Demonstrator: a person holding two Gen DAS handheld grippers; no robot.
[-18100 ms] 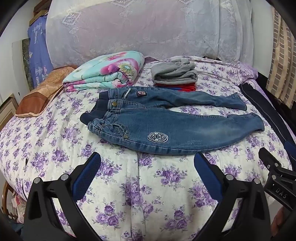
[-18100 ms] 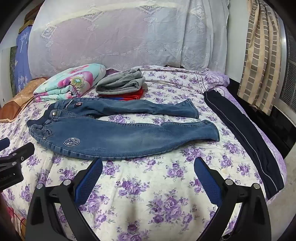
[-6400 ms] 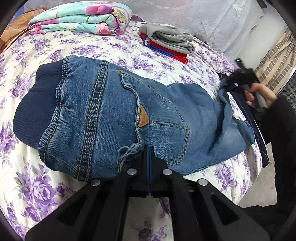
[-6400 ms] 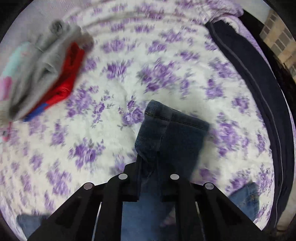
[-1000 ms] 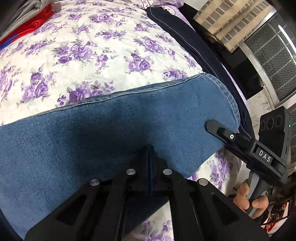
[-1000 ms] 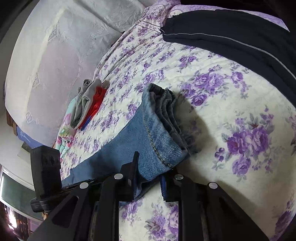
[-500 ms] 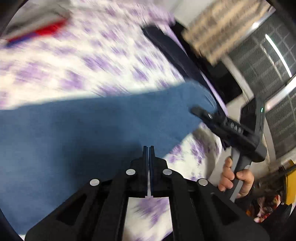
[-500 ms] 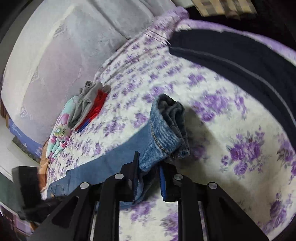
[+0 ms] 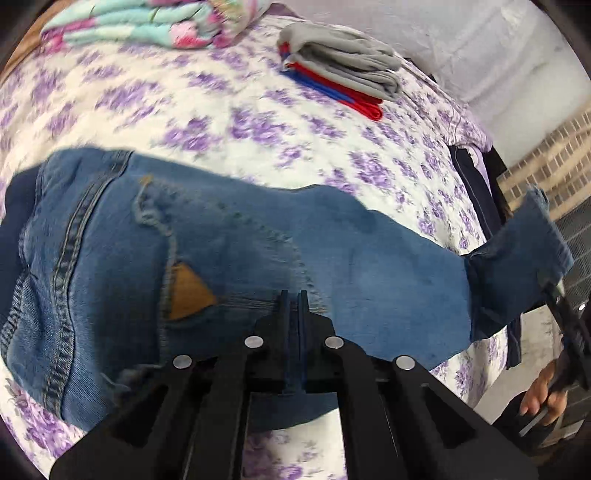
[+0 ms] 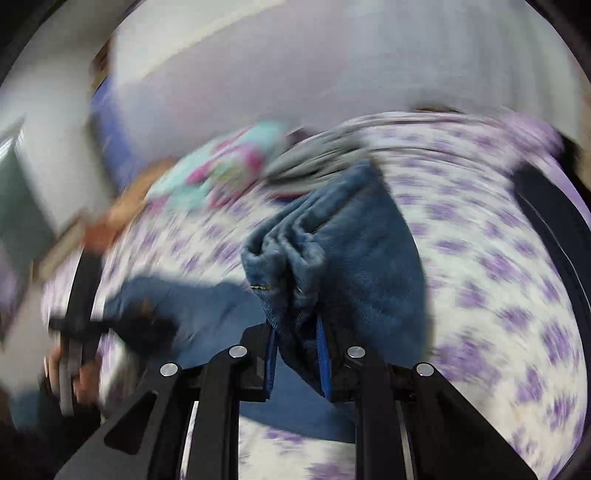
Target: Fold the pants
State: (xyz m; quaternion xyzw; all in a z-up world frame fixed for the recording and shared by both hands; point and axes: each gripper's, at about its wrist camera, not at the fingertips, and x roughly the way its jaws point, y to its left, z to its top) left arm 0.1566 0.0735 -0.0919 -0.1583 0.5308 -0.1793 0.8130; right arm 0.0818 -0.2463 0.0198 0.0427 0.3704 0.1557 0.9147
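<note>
Right gripper (image 10: 295,354) clamps the soft, heavy jeans (image 9: 258,266) by bunched leg hems at 3 o'clock; left gripper (image 9: 292,306), jaws closed, pins the seat.

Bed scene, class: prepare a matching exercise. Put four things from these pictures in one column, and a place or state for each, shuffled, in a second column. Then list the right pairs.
Things
1. jeans
2. grey garment
3. floral blanket
4. right gripper

Places or states
A. folded at the far left of the bed
B. on top of red and blue clothes
C. clamping the bunched leg ends
D. lying across the bedspread, back pocket up

Pairs: 1-D, 2-B, 3-A, 4-C
</note>
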